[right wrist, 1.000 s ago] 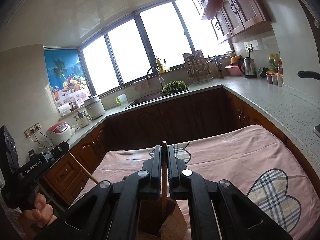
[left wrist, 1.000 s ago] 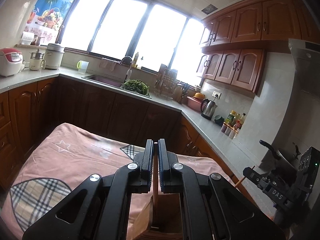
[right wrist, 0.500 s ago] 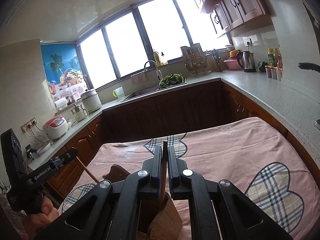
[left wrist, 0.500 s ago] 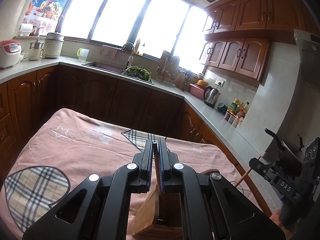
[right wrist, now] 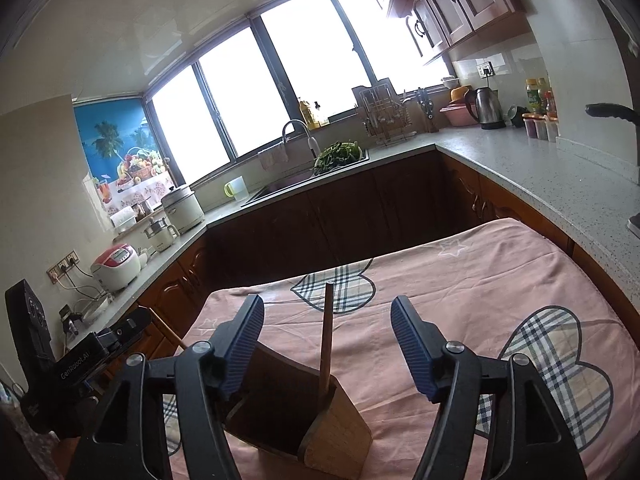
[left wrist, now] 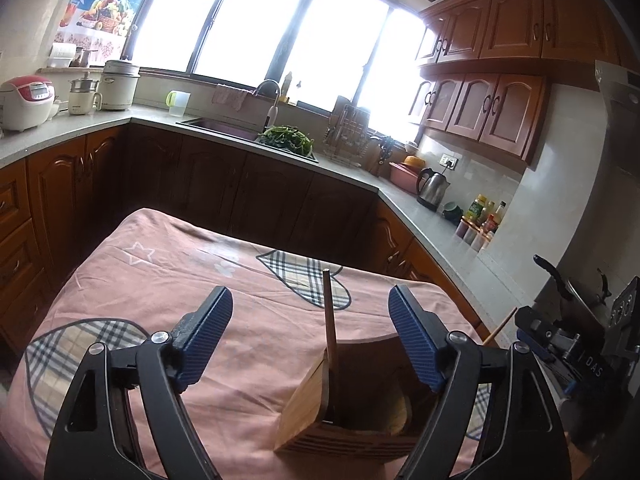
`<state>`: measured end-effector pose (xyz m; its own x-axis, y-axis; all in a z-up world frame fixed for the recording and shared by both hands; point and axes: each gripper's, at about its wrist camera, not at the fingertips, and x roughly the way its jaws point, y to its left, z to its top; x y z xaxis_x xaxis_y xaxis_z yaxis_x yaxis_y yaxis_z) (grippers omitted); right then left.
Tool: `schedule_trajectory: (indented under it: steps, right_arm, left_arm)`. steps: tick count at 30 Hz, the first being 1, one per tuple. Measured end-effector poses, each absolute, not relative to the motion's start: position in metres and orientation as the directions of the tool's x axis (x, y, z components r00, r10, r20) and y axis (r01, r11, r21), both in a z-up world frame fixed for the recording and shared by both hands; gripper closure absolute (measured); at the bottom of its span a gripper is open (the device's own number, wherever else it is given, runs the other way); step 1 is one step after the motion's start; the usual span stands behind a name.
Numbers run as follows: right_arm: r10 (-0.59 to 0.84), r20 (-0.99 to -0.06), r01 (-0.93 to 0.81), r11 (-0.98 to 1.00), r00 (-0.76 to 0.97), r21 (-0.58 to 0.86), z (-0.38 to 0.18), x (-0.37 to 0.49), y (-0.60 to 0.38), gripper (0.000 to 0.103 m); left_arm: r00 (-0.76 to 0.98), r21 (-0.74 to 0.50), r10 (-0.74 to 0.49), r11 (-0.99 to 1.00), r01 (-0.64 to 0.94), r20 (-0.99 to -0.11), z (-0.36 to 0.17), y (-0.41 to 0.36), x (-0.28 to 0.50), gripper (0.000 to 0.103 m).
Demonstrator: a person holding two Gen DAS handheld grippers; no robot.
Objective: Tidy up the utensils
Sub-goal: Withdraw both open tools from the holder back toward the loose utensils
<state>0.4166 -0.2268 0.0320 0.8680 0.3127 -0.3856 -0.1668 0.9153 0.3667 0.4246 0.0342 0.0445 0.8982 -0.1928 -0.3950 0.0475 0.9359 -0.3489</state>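
The release step is in hand: the jaws of the left gripper (left wrist: 310, 332) and the right gripper (right wrist: 327, 338) have just been opening and stand wide apart, each with a thin wooden chopstick (left wrist: 330, 320) between them untouched, its lower end down in the holder (left wrist: 308, 408). The holder is a smooth, slant-topped wooden box on the soft pink cloth (left wrist: 160, 280) with plaid hearts. Next, I judge, both grippers should back straight off the holder without knocking the sticks.

Open pink cloth (left wrist: 172, 280) ahead, wooden holder (left wrist: 320, 412) with upright stick (left wrist: 330, 320) (between spread fingers) blocking the near middle.
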Motion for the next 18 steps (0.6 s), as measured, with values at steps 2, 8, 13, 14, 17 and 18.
schedule_trajectory:
  steps: [2, 8, 13, 14, 17, 18]
  right_arm:
    - [0.320, -0.373, -0.167, 0.907, 0.871, 0.387, 0.034, 0.411, -0.231, 0.017]
    - [0.335, -0.377, -0.172, 0.898, 0.863, 0.405, 0.037, 0.391, -0.240, 0.010]
    - [0.343, -0.387, -0.188, 0.904, 0.856, 0.385, 0.038, 0.364, -0.239, 0.008]
    - [0.342, -0.392, -0.188, 0.906, 0.854, 0.380, 0.038, 0.358, -0.239, 0.007]
    - [0.331, -0.401, -0.177, 0.910, 0.854, 0.376, 0.036, 0.339, -0.240, 0.007]
    - [0.322, -0.400, -0.167, 0.912, 0.858, 0.375, 0.035, 0.332, -0.242, 0.007]
  left_arm:
    - [0.892, -0.350, -0.183, 0.936, 0.030, -0.413, 0.044, 0.038, 0.418, 0.008]
    - [0.875, -0.346, -0.179, 0.938, 0.014, -0.450, 0.041, 0.043, 0.392, 0.007]
    - [0.855, -0.345, -0.189, 0.939, 0.013, -0.483, 0.038, 0.044, 0.366, 0.006]
    - [0.850, -0.344, -0.192, 0.939, 0.014, -0.490, 0.037, 0.043, 0.361, 0.006]
    - [0.843, -0.329, -0.196, 0.944, 0.024, -0.501, 0.036, 0.041, 0.344, 0.006]
    - [0.842, -0.325, -0.194, 0.945, 0.024, -0.503, 0.035, 0.040, 0.339, 0.006]
